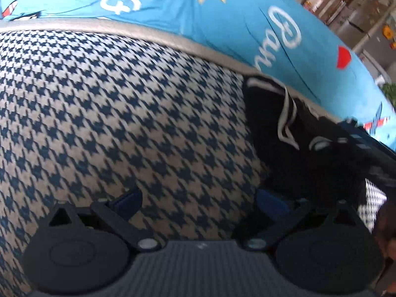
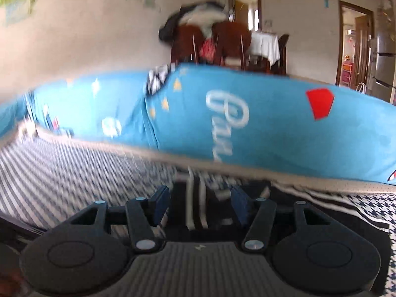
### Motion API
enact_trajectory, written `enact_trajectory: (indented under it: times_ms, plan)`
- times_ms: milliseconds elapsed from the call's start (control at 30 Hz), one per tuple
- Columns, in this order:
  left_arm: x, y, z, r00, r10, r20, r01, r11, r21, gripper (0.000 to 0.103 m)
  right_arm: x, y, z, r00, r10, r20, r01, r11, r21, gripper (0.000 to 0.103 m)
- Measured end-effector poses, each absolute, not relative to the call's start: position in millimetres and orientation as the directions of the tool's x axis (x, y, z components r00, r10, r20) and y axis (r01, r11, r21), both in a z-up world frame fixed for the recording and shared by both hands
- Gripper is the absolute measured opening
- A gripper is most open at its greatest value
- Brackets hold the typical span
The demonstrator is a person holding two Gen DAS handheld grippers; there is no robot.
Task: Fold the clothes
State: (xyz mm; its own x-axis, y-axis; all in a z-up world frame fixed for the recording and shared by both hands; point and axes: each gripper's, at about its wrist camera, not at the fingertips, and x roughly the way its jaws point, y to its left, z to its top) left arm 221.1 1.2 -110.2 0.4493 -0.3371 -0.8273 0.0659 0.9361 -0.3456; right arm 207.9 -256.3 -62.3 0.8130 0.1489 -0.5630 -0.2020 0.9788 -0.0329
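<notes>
A black garment with white stripes [image 1: 292, 133] lies on the houndstooth sofa seat [image 1: 111, 113], at the right of the left wrist view. My left gripper [image 1: 200, 200] is open just above the seat, its right finger at the garment's left edge. In the right wrist view the same black garment [image 2: 198, 205] lies directly ahead. My right gripper [image 2: 200, 205] is open, low over the garment, with the white stripes between its fingers. The view is blurred by motion.
A blue printed cushion cover [image 2: 222, 118] runs along the sofa back, also in the left wrist view [image 1: 222, 19]. Behind it stand chairs piled with clothes [image 2: 210, 34], a table with a white cloth [image 2: 264, 44] and a fridge [image 2: 383, 64].
</notes>
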Motion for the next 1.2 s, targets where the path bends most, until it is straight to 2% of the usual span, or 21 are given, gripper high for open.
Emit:
enact_trajectory:
  times_ms: [133, 233, 400, 533, 600, 633, 767, 867, 967, 1200]
  plan:
    - [215.2, -6.5, -112.8, 0.442, -0.323, -0.837, 0.098, 0.945, -0.313, 0.103, 211.6, -256.1, -89.3, 0.757, 0.045, -0.652, -0.158, 0.981, -0.116, 0.062]
    - [213.2, -8.2, -113.6, 0.443, -0.316, -0.839, 0.107, 0.948, -0.300, 0.103, 216.8, -266.5, -101.0, 0.704, 0.054, -0.708, -0.130, 0.990, -0.053, 0.064]
    - [211.6, -8.7, -115.2, 0.442, -0.312, -0.841, 0.115, 0.949, -0.292, 0.103, 216.0, -279.6, -104.1, 0.683, 0.111, -0.722, -0.122, 0.992, 0.036, 0.065]
    - [211.7, -8.8, -116.7, 0.442, -0.311, -0.841, 0.122, 0.950, -0.287, 0.103, 210.9, -277.7, -101.5, 0.679, 0.157, -0.717, -0.176, 0.983, 0.049, 0.073]
    - [211.3, -9.4, -117.0, 0.443, -0.309, -0.842, 0.126, 0.951, -0.283, 0.103, 211.3, -276.0, -104.4, 0.682, 0.153, -0.715, -0.179, 0.983, 0.040, 0.073]
    - [211.1, -9.8, -117.2, 0.443, -0.308, -0.842, 0.128, 0.951, -0.281, 0.103, 211.8, -275.4, -106.2, 0.685, 0.148, -0.713, -0.175, 0.984, 0.037, 0.072]
    - [208.4, -10.9, -118.4, 0.448, -0.304, -0.841, 0.142, 0.953, -0.268, 0.103, 214.8, -273.4, -108.8, 0.707, 0.114, -0.698, -0.132, 0.991, 0.029, 0.037]
    - [205.7, -10.3, -118.4, 0.452, -0.303, -0.839, 0.150, 0.953, -0.264, 0.103, 216.2, -272.6, -106.2, 0.718, 0.108, -0.688, -0.115, 0.993, 0.036, 0.025]
    - [203.4, -6.9, -117.9, 0.454, -0.305, -0.837, 0.141, 0.952, -0.270, 0.103, 217.1, -276.2, -100.9, 0.729, 0.134, -0.671, -0.084, 0.991, 0.106, 0.021]
    - [199.6, 12.2, -115.9, 0.470, -0.287, -0.835, 0.091, 0.957, -0.277, 0.103, 222.9, -278.3, -79.7, 0.751, 0.333, -0.570, -0.116, 0.917, 0.383, 0.020]
